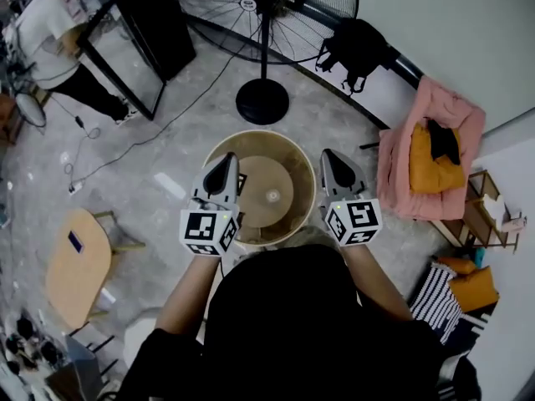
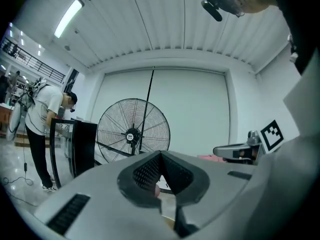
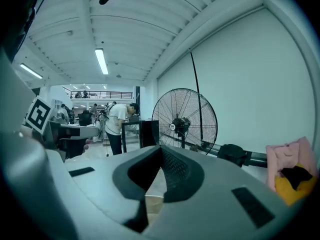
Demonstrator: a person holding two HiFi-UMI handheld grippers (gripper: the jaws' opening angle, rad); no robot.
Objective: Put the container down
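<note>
A round beige container (image 1: 303,170) with a disc-shaped bottom stands open-topped on the grey floor in front of me in the head view. My left gripper (image 1: 227,164) hangs over its left rim and my right gripper (image 1: 328,159) over its right rim, both pointing away from me. In the left gripper view the jaws (image 2: 160,156) meet at the tip with nothing pinched, and beige container (image 2: 167,211) shows below them. In the right gripper view the jaws (image 3: 161,151) are likewise together, with beige container (image 3: 154,204) beneath.
A large pedestal fan (image 1: 263,23) stands just beyond the container on its round base (image 1: 262,101). A pink armchair (image 1: 430,153) is at the right, a small wooden table (image 1: 77,266) at the left. A person (image 1: 50,40) bends by a black frame (image 1: 138,32) at the far left.
</note>
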